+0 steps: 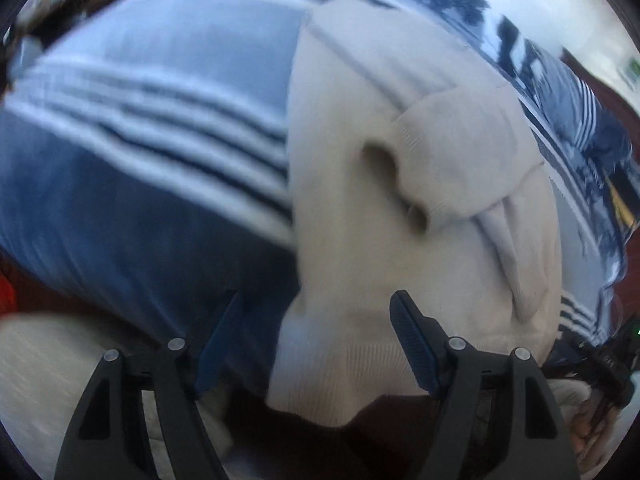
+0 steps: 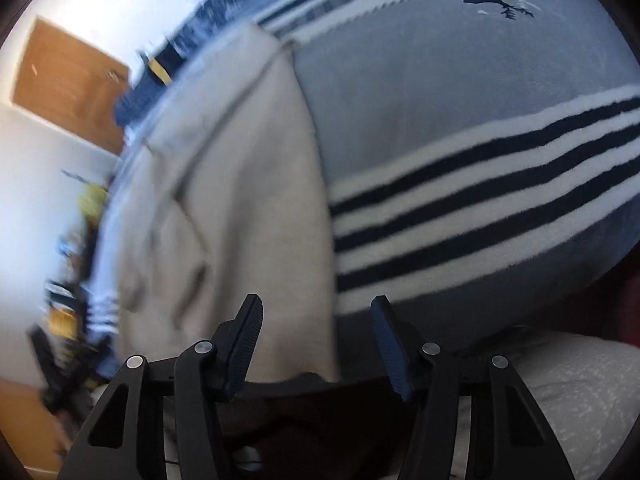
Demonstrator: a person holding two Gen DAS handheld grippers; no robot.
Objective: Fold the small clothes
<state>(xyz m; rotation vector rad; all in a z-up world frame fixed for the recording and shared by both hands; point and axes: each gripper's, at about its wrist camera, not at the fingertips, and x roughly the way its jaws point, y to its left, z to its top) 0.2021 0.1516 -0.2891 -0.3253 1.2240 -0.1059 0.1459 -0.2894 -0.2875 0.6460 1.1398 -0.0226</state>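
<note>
— Both grippers first: how are the fingers?
— Left gripper and right gripper each stand apart, gripping nothing.
— And the beige garment?
— Spread on the striped blanket, its near hem just beyond both grippers.

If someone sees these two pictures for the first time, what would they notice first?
Probably the cream knitted garment, lying crumpled across the middle of a grey-blue blanket with navy and white stripes. Next, the two open black grippers: the left gripper at the garment's near edge, the right gripper where garment meets blanket.
</note>
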